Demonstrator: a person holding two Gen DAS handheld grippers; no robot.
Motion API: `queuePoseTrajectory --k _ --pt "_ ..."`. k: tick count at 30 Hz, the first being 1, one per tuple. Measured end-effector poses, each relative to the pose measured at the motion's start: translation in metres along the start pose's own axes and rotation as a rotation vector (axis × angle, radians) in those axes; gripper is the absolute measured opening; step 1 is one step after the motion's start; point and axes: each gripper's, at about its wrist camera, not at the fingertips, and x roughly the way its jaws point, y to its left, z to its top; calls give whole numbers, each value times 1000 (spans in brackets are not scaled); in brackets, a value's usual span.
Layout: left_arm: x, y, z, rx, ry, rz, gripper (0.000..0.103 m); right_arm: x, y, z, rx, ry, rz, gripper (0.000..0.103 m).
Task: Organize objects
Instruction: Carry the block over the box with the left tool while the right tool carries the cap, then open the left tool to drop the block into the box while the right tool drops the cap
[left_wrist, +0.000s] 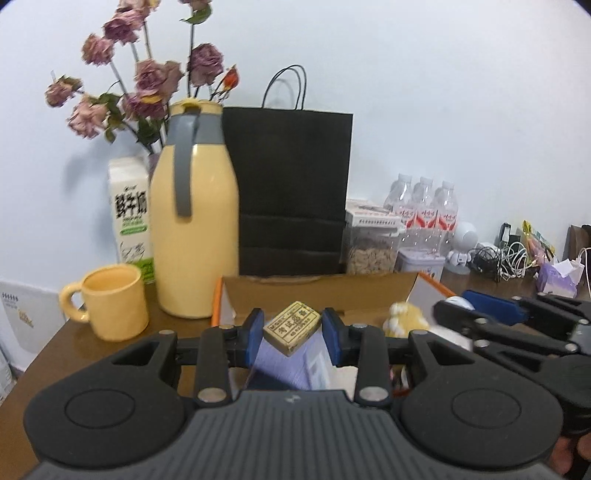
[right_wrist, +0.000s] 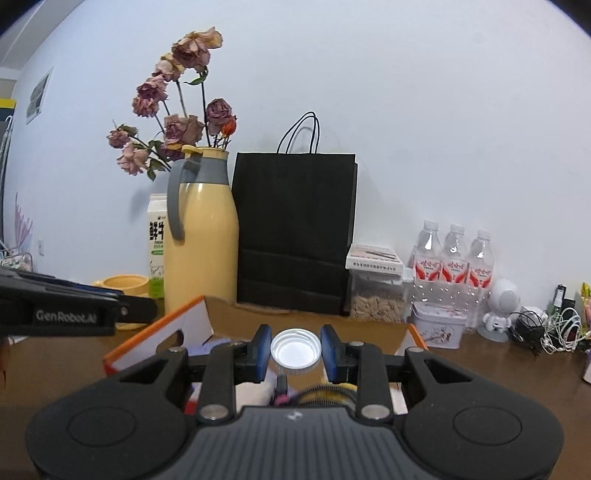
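My left gripper (left_wrist: 293, 328) is shut on a small tan block with printed characters (left_wrist: 291, 326), held over an open cardboard box with orange edges (left_wrist: 321, 291). My right gripper (right_wrist: 295, 350) is shut on a white round cap (right_wrist: 295, 349), also held above the same box (right_wrist: 229, 314). The right gripper shows at the right of the left wrist view (left_wrist: 491, 314), beside a yellow plush toy (left_wrist: 406, 317) in the box. The left gripper's body shows at the left of the right wrist view (right_wrist: 74, 310).
A yellow thermos (left_wrist: 195, 229), yellow mug (left_wrist: 110, 306), milk carton (left_wrist: 131, 214) and dried roses (left_wrist: 147, 74) stand at the left. A black paper bag (left_wrist: 291, 192) stands behind the box. A seed jar (right_wrist: 376, 291), water bottles (right_wrist: 454, 266), a tin (right_wrist: 437, 328) and cables (right_wrist: 554, 328) are at the right.
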Motion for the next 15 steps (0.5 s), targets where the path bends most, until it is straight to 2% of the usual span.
queuePoseTrajectory --k 5,15 --pt "27 -3 10 -30 0 0 35 34 -4 6 5 24 0 28" --pt "81 3 3 -37 80 4 35 77 -11 -8 31 84 34 28"
